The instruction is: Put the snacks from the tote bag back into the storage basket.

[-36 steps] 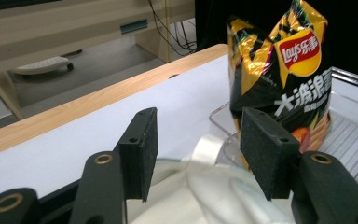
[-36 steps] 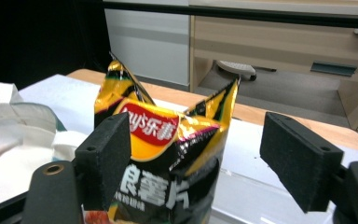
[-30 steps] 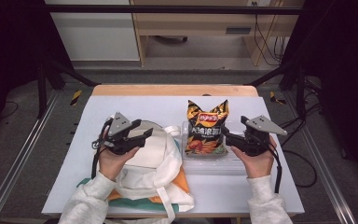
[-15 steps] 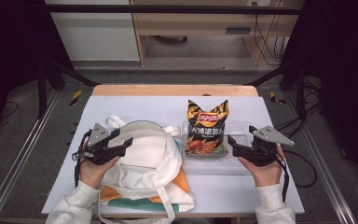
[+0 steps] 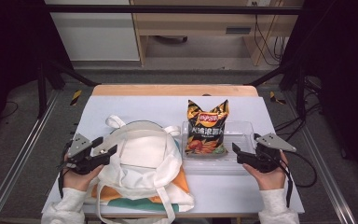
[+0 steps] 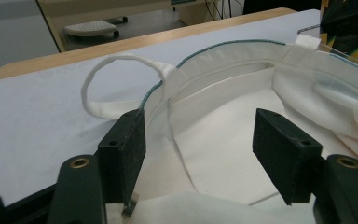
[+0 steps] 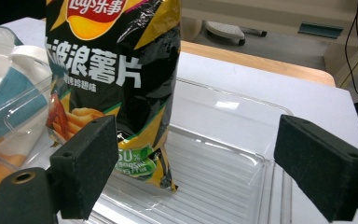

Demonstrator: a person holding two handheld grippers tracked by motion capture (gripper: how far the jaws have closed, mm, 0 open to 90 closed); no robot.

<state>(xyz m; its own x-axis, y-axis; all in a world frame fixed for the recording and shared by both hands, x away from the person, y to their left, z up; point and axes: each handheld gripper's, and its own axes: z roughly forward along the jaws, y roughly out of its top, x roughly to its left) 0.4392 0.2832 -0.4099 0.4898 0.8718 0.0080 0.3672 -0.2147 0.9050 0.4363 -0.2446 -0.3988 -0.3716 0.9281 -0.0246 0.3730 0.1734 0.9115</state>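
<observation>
White tabletop now carries both hands drawn back to the near edge, the left gripper [image 5: 103, 148] having just opened off the tote bag [image 5: 142, 161] and the right gripper [image 5: 237, 154] gaping empty beside the chip bag [image 5: 206, 128] in its clear tray [image 5: 242, 133], suggesting a fresh approach.

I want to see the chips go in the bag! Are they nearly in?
Not yet. The tote bag lies with its mouth open, so that looks ready. The left gripper, jaws just opening, sits at its rim; the right gripper faces the chips, jaws open and empty. The chips stand in the clear tray; grabbing and bagging remain.
</observation>
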